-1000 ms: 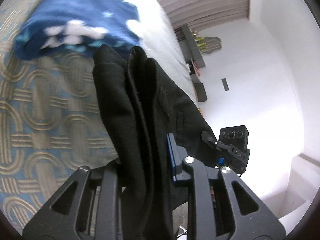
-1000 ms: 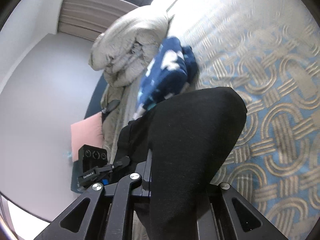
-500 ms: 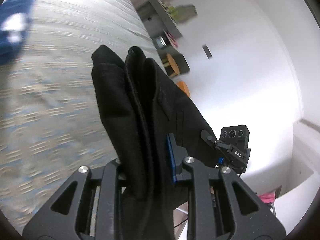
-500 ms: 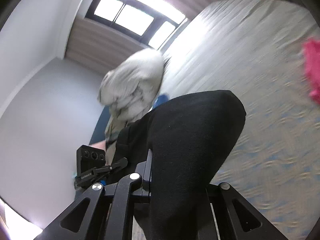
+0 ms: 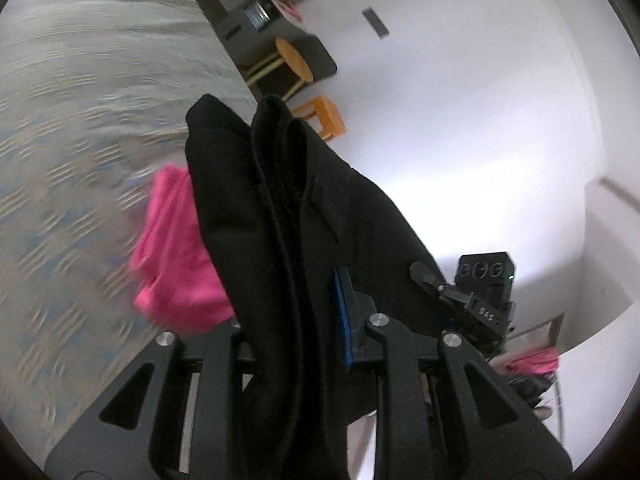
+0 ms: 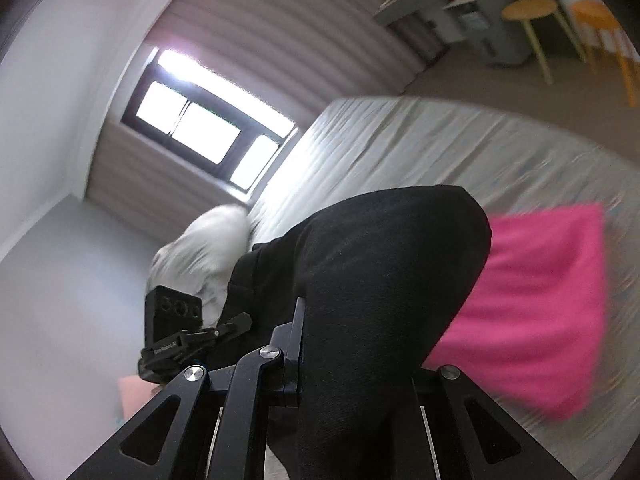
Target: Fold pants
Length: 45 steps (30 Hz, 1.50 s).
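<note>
Folded black pants (image 5: 280, 208) hang in the air between my two grippers, above the patterned bed (image 5: 72, 128). My left gripper (image 5: 292, 320) is shut on one thick folded edge, with the cloth standing up between its fingers. My right gripper (image 6: 352, 360) is shut on the other edge, where the pants (image 6: 384, 280) drape over and hide its right finger. Each gripper appears in the other's view: the right gripper (image 5: 480, 292) and the left gripper (image 6: 176, 328). The fingertips are buried in the fabric.
A folded pink garment (image 6: 540, 304) lies on the bed just beyond the pants, also the pink garment (image 5: 176, 264). A bunched white duvet (image 6: 204, 252) sits at the bed's far end under a window (image 6: 204, 136). Stools (image 6: 528, 12) and a grey desk stand past the bed's edge.
Both grippers have swept sideways along the bed with the pants still held. The blue star blanket has left view and the pink garment has come into view.
</note>
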Each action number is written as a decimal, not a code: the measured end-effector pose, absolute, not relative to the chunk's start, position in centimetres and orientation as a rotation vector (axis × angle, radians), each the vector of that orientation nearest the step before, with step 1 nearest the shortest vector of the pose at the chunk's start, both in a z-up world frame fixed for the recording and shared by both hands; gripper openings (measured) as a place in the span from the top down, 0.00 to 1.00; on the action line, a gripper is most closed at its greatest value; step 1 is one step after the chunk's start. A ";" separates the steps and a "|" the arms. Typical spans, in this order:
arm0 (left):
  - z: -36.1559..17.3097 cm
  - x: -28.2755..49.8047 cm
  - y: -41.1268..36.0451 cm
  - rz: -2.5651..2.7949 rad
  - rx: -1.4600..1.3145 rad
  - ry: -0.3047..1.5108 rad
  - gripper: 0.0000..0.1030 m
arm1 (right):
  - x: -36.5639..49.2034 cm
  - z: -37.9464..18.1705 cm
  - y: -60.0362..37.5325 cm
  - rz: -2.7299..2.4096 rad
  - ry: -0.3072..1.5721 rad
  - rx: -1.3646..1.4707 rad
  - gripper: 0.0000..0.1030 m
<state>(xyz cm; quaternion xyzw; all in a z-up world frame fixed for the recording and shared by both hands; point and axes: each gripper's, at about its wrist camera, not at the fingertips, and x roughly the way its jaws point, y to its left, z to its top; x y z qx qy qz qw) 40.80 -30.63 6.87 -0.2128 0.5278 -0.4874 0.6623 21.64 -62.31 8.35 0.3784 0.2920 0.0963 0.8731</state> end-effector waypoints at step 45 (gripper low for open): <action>-1.5 36.4 -41.8 -0.636 0.040 0.735 0.92 | 25.9 -6.3 -70.1 -0.259 0.513 0.636 1.00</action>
